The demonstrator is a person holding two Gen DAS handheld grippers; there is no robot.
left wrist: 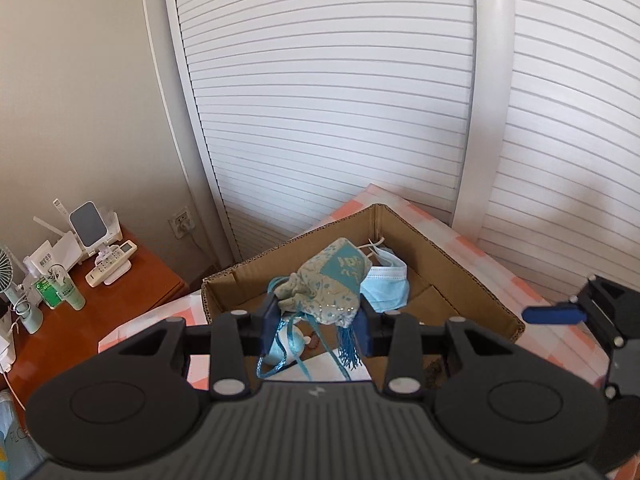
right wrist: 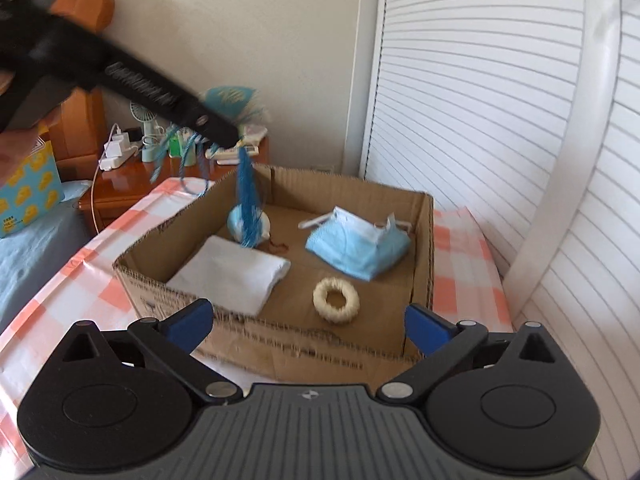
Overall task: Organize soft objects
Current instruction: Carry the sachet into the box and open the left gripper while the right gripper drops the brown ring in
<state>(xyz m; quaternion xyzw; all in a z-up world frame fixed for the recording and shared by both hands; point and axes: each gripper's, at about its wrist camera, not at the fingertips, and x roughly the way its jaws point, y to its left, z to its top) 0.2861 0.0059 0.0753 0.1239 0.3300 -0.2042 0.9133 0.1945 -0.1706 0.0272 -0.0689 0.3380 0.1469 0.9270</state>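
Observation:
My left gripper (left wrist: 318, 322) is shut on a pale green and teal patterned fabric pouch (left wrist: 328, 284). The pouch hangs above the open cardboard box (left wrist: 448, 256), its blue cords and tassel (left wrist: 347, 346) dangling. In the right wrist view the left gripper (right wrist: 222, 132) reaches in from the upper left, blurred, with the tassel (right wrist: 246, 200) hanging into the box (right wrist: 280, 344). On the box floor lie a folded white cloth (right wrist: 232, 276), a blue face mask (right wrist: 356, 248), a cream fabric ring (right wrist: 336, 300) and a small blue-white item (right wrist: 236, 222). My right gripper (right wrist: 308, 330) stands wide open at the box's near wall, nothing between its fingers.
The box sits on a pink-and-white checked cover (right wrist: 452, 280). A wooden nightstand (left wrist: 132, 276) to the left holds a fan, chargers, a remote and bottles. White louvred doors (left wrist: 340, 100) stand close behind and to the right. A yellow-patterned carton (right wrist: 28, 192) lies at far left.

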